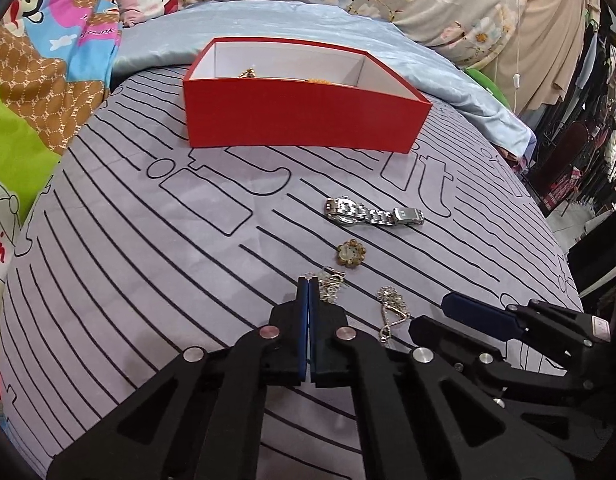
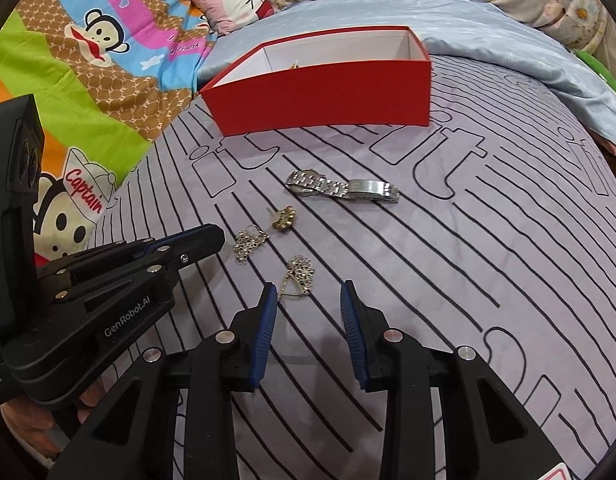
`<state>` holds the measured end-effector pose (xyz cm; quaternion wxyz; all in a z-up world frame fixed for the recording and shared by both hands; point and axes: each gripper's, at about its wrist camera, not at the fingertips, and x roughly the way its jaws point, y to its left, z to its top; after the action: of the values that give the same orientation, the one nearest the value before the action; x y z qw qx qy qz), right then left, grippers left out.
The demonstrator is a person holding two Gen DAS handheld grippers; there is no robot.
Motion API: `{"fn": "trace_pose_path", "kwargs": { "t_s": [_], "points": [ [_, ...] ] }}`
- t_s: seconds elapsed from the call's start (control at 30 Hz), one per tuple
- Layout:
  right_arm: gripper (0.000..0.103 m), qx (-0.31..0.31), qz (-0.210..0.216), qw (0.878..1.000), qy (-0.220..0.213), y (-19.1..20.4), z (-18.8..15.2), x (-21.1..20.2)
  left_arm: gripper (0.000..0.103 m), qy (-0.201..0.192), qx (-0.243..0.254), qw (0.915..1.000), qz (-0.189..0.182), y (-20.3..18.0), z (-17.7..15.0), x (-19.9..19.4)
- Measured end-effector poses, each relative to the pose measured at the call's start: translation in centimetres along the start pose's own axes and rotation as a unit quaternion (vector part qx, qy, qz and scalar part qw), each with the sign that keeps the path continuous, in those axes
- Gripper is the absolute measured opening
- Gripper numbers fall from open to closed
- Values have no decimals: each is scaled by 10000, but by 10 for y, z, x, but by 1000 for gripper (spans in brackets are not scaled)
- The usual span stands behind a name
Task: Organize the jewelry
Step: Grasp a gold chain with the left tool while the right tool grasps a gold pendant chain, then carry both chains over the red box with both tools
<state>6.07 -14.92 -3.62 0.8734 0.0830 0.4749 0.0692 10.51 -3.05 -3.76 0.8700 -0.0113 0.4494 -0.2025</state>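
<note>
Task partly done: red box (image 1: pixel 300 120) at rear of bed (image 1: pixel 128 280) already holds some gold pcs. Still loose on bed: watch (image 1: pixel 372 212), flower brooch (image 1: pixel 350 254), two silver chains (image 2: pixel 250 242) (image 2: pixel 300 272). Left gripper (image 1: pixel 308 284) fingers closed, empty, beside one chain; right gripper (image 2: pixel 308 292) fingers open, just short of the other.

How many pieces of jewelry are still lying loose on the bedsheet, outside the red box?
4: a silver metal-link watch nearest the open red cardboard box, a gold flower-shaped brooch below it, then two silver chains by the grippers. Gold pieces show inside the box; more may be hidden.
</note>
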Motion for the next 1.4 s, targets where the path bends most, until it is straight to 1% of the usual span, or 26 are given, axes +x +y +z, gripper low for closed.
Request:
{"fn": "trace_pose_path", "kwargs": {
  "t_s": [0.23,0.33,0.4,0.5,0.57,0.6,0.63,0.67,0.73,0.83,1.03,1.2,1.33,1.4],
  "points": [
    [29,-78,-1,9999,68,8,4,12,0,141,-78,9998,-70,7,-1,3],
    [27,-158,-58,9998,84,12,4,17,0,149,-79,9998,-69,7,-1,3],
    [18,-249,-170,9995,74,14,5,19,0,150,-70,9998,-92,6,-1,3],
    [14,-282,-224,9993,54,13,7,20,2,174,-59,9998,-111,4,0,4],
    [13,-279,-231,9993,49,12,7,20,12,163,-52,9998,-107,2,0,4],
    [10,-280,-251,9993,33,11,6,18,15,143,-51,9998,-99,2,0,4],
    [9,-264,-249,9993,25,9,6,17,22,127,-57,9999,-93,1,0,4],
    [8,-225,-239,9995,21,8,7,16,33,103,-62,9999,-114,1,1,3],
    [7,-172,-265,9995,11,5,7,14,42,53,-55,9999,-108,-1,3,2],
    [7,-114,-292,9995,2,0,6,11,42,68,23,9999,-147,-5,6,6],
    [5,24,-310,9995,-41,-9,5,4,41,154,-21,9998,-160,-9,9,18],
    [4,140,-299,9994,-72,-16,6,1,38,124,99,9999,-38,-14,7,21],
    [4,170,-276,9994,-93,-17,6,-1,19,111,97,9999,-11,-13,7,22],
    [3,175,-264,9994,-101,-17,7,-2,19,118,85,9999,-50,-12,7,22]
  ]
}}
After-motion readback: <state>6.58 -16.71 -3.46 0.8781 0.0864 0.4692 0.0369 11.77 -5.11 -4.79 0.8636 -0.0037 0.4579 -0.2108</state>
